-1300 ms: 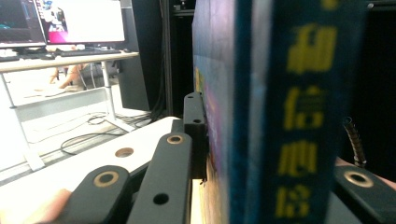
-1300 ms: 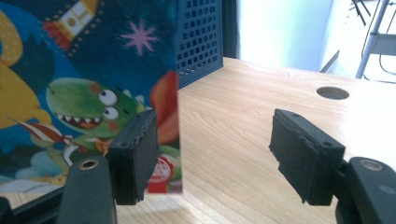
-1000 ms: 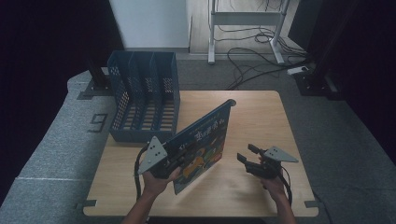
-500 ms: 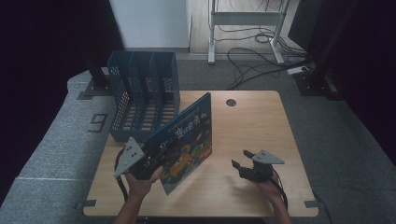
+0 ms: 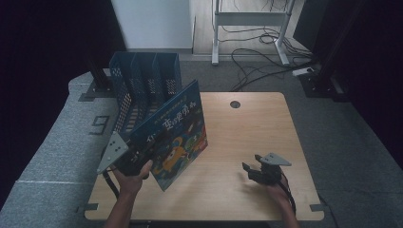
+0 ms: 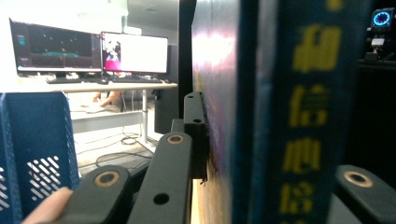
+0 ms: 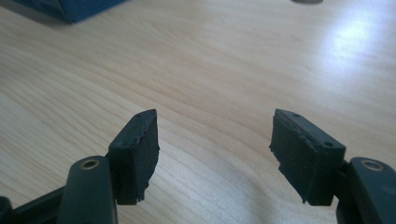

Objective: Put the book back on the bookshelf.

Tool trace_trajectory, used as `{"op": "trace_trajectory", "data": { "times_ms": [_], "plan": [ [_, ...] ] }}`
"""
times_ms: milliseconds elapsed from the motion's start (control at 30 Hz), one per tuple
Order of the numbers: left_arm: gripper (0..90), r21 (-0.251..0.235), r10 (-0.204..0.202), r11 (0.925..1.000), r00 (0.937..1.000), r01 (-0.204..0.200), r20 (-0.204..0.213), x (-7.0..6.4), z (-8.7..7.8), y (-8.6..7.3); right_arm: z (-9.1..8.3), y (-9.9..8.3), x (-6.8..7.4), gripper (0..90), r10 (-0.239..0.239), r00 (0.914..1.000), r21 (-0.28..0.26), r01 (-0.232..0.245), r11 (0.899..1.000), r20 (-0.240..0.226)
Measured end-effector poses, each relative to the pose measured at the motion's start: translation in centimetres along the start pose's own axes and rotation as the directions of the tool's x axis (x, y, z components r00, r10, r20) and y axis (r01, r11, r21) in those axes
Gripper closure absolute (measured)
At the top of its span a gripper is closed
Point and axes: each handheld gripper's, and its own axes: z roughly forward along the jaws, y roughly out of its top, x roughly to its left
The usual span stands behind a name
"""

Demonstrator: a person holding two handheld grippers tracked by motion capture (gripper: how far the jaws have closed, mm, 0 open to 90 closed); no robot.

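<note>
Left gripper (image 5: 138,159) clenched on the lower edge of a blue picture book (image 5: 176,133), held up off the counter (image 5: 256,128) and tilted, cover with yellow lettering and cartoon figures facing the high camera. Book's upper corner close by the blue mesh file rack (image 5: 142,90), which stands at the counter's far left corner with its slots open upward; touching or not, cannot tell. In the left gripper view, book (image 6: 261,112) seen edge-on, spine with yellow characters near the lens, one black jaw pressed flat against its side, the other jaw low at the right; rack wall (image 6: 37,140) at the left, lit monitors (image 6: 88,51) on a desk far behind. Right gripper (image 5: 254,168) low over the counter's near right part, well apart from the book, jaws released and spread wide with bare wood (image 7: 210,74) between them, grasping nothing. Small round grommet hole (image 5: 235,104) in the counter's far middle. Cables (image 5: 256,61) and a white frame (image 5: 247,23) on the floor beyond.
</note>
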Motion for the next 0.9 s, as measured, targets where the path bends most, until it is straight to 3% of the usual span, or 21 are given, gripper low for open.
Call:
{"op": "trace_trajectory", "data": {
  "times_ms": [400, 533, 900],
  "plan": [
    [82.2, -0.019, 0.001, 0.9998, 0.9999, -0.001, -0.010, 0.5, 0.3, 1.3, 0.4, -0.3, 0.2, 31.6, -0.009, 1.0000, 0.040, 0.009, 0.999, 0.003],
    [82.2, -0.012, 0.009, 0.9999, 0.9999, -0.009, -0.014, 0.5, 0.7, 1.7, 0.4, -0.3, 0.0, 31.5, 0.017, 0.9999, 0.045, -0.017, 0.999, -0.003],
    [82.2, -0.002, 0.017, 0.9998, 0.9994, -0.017, -0.028, 0.6, 1.3, 2.1, 0.5, -0.3, -0.1, 30.1, 0.023, 0.9997, 0.071, -0.023, 0.997, 0.008]
  ]
}}
